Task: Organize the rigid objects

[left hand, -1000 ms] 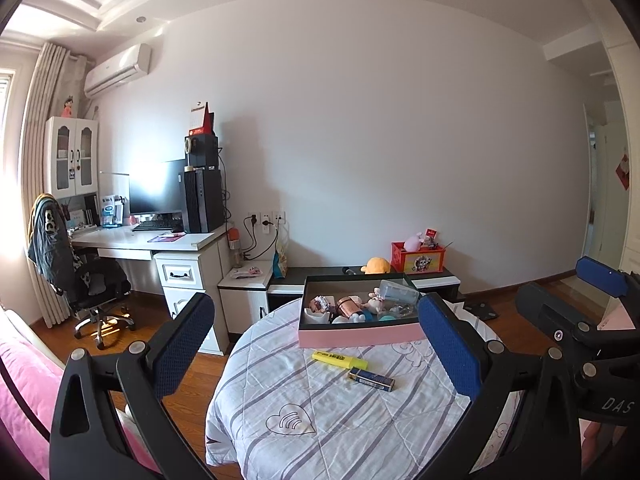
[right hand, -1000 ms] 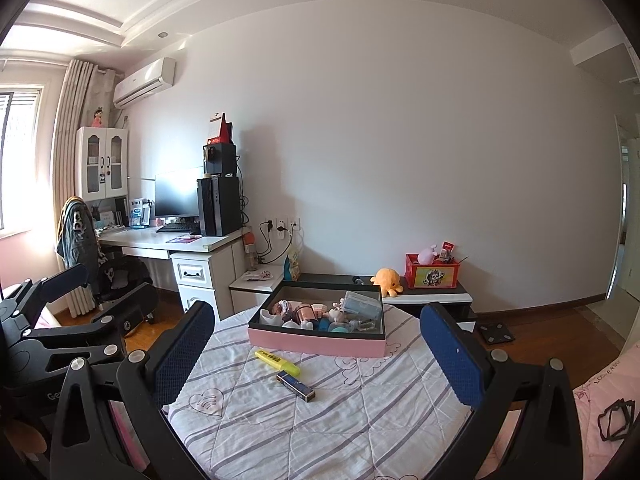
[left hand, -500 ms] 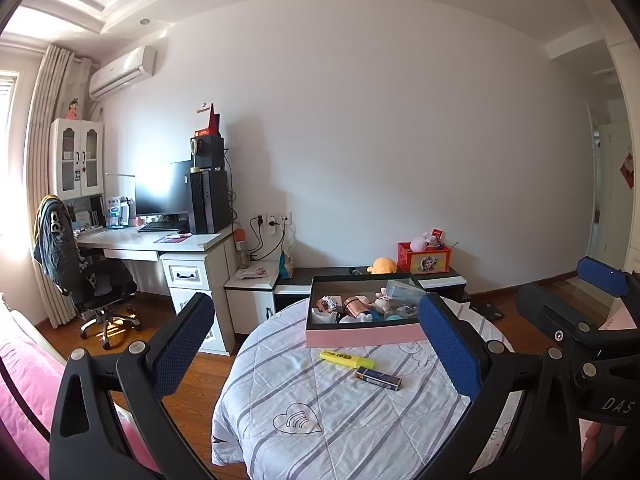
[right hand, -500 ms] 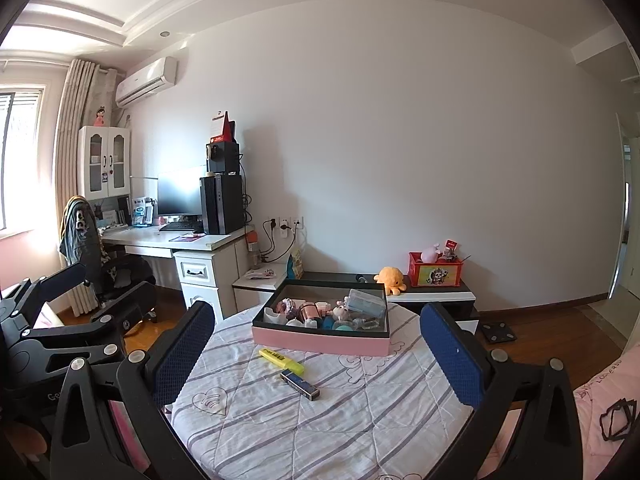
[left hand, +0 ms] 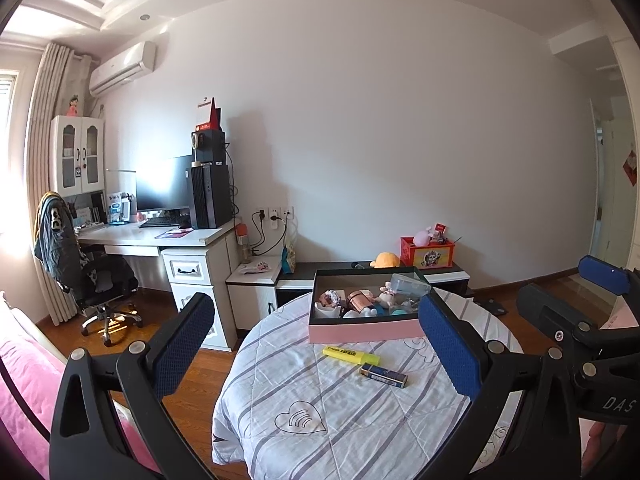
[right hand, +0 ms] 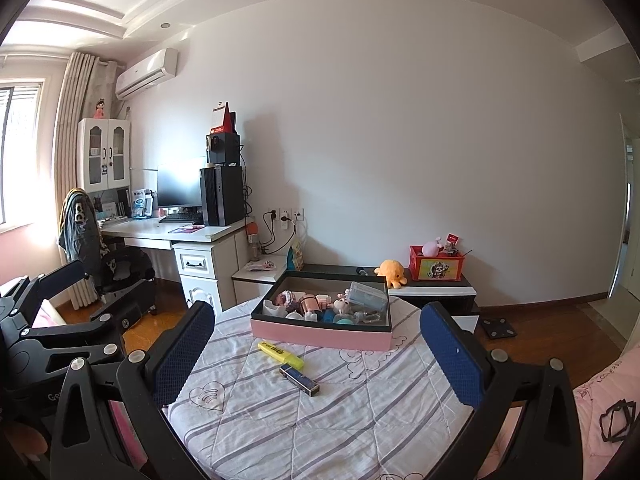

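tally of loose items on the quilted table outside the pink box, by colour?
Yellow: 1, the highlighter
Dark blue: 1, the small flat box
Total: 2, both lying in front of the pink box on the table. Contents of the pink box are not counted.

"DAS" in pale letters shows on the right gripper (left hand: 612,402) body, left wrist view. "Ge" shows on the left gripper (right hand: 56,398) body, right wrist view, rest cut off. Print on the yellow highlighter (right hand: 281,353) too small to read.
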A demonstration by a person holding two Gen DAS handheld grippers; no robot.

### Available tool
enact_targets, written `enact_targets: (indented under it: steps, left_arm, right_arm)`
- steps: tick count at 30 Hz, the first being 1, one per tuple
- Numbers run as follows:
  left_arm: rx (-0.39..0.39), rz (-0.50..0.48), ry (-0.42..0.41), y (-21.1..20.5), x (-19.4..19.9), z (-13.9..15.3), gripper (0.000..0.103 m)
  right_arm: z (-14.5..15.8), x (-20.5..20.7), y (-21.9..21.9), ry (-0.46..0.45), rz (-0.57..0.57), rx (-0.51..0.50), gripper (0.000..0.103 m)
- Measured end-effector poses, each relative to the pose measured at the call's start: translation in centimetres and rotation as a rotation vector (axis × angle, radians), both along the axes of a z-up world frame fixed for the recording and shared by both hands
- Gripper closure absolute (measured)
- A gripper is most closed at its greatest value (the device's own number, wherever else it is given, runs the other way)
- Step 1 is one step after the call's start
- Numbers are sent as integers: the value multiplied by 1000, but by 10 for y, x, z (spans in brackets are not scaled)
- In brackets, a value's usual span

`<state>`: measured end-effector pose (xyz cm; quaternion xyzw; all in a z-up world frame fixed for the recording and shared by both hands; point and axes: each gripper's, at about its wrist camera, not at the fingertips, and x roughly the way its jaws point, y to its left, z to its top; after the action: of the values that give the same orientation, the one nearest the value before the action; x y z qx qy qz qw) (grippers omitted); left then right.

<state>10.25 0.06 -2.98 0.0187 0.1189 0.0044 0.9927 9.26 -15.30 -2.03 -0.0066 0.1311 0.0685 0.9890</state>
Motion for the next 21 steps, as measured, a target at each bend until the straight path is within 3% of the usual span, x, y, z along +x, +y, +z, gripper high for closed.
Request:
enact_targets:
  steps: [6,11,21]
  left_arm:
    - [-14,-7,55,3,26,-15,0]
    - [-26,-17,151,7,61,-44,0]
    - [-34,3,389,28,141,-125,0]
  right_arm:
    - [-12,18,2,42,0,-5,0]
    - [-32,45,3,107,6,-12,0]
    - [-116,135,15,351,37,-81,0]
